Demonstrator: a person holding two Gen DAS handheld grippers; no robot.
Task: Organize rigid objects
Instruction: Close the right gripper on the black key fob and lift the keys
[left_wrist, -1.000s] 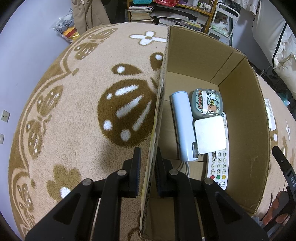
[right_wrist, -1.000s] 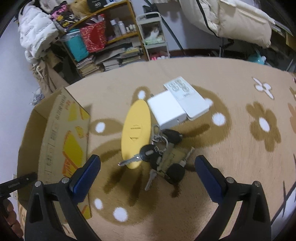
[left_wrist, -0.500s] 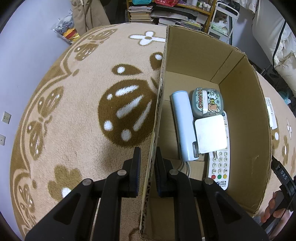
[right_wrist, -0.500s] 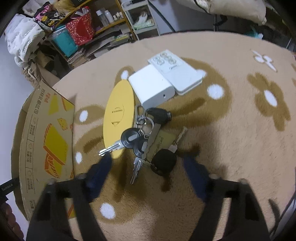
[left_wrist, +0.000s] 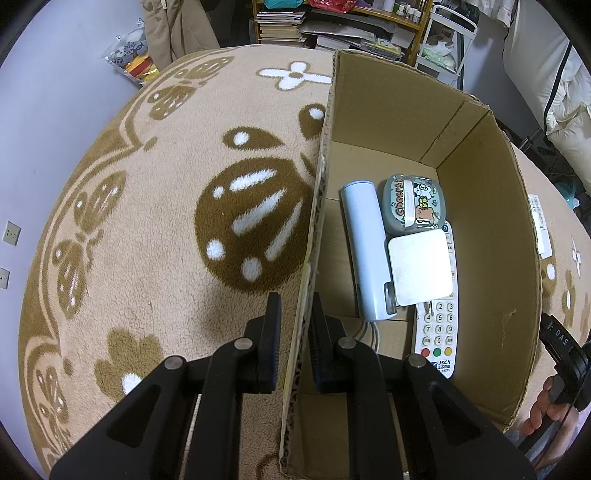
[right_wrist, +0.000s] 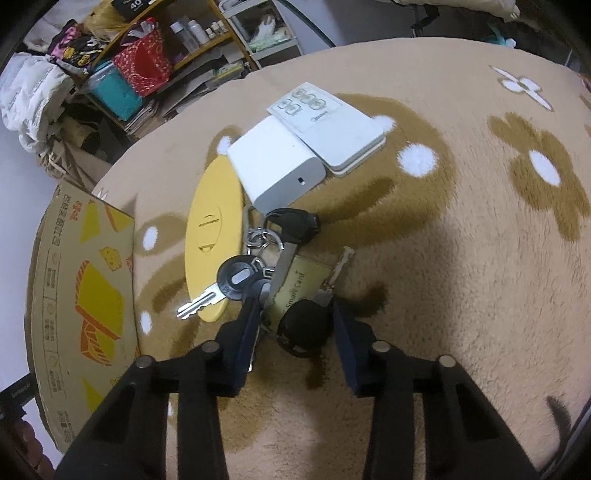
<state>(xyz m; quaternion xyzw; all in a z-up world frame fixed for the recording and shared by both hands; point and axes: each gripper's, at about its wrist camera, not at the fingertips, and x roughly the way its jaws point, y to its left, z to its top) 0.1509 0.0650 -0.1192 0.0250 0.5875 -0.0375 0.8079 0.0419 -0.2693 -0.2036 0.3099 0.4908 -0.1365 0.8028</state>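
My left gripper (left_wrist: 293, 299) is shut on the left wall of the open cardboard box (left_wrist: 480, 221) on the rug. Inside the box lie a light blue case (left_wrist: 364, 251), a grey cartoon pouch (left_wrist: 412, 205), a white square block (left_wrist: 419, 271) and a white remote (left_wrist: 437, 332). My right gripper (right_wrist: 297, 301) is low over a bunch of keys (right_wrist: 273, 254), and its jaws are closing. A black key fob (right_wrist: 303, 326) of that bunch sits between its fingers, with the pads close on either side.
Beside the keys lie a yellow oval case (right_wrist: 214, 236), a white box (right_wrist: 275, 170) and a flat white panel (right_wrist: 332, 125). The box's printed outer side (right_wrist: 85, 295) is to the left. Cluttered shelves (right_wrist: 147, 66) stand beyond the rug.
My right gripper has come down onto the keys and its fingers have drawn in from wide apart to either side of the black fob. The left gripper and the box have not moved.
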